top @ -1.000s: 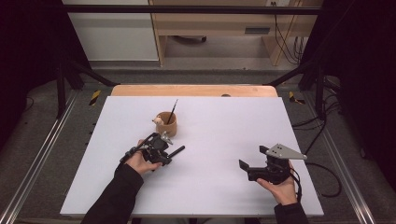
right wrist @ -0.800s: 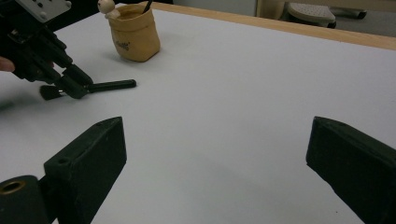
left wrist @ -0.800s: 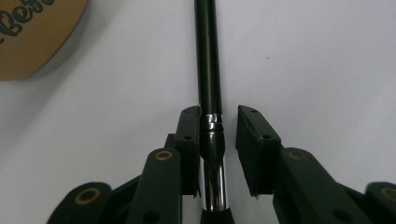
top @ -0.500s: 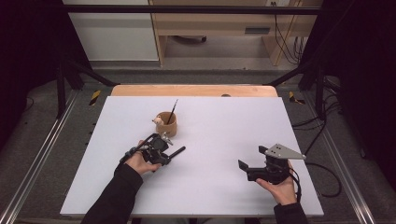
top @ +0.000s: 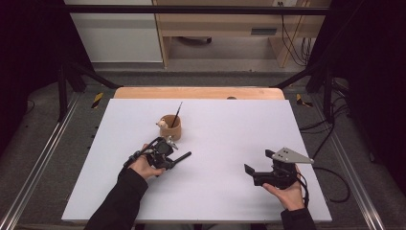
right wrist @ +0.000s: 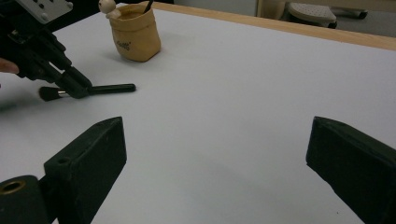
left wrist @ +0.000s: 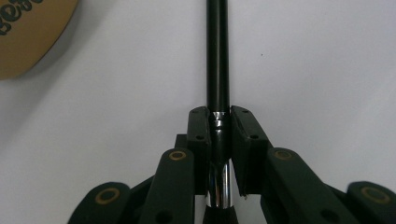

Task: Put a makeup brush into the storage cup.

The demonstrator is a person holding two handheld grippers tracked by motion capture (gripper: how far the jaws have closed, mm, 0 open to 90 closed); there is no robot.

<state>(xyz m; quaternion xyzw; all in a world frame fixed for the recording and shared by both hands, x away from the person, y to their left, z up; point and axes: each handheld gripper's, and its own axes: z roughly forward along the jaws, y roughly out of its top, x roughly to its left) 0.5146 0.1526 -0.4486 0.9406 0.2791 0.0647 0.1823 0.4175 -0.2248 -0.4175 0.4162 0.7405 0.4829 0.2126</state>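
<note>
A black make-up brush [left wrist: 217,56] with a silver ferrule lies flat on the white table [top: 215,120], its handle [top: 184,156] pointing right. My left gripper [top: 167,155] sits low over it. Its jaws have just been closing, and the pads [left wrist: 198,130] now press on the ferrule from both sides. From the right gripper view the brush [right wrist: 112,87] shows its bristles behind the left gripper [right wrist: 74,86]. My right gripper [top: 258,162] rests at the right front, wide open with nothing between its jaws [right wrist: 215,154].
A tan cup [top: 171,127] stands just beyond the left gripper, holding a thin brush and a small ball-headed piece; it shows as the cup [right wrist: 135,35] at the far left. A wooden strip [top: 198,92] edges the table's far side.
Both hands and the brush keep their places. The left gripper's jaws look slightly narrower around the brush.
</note>
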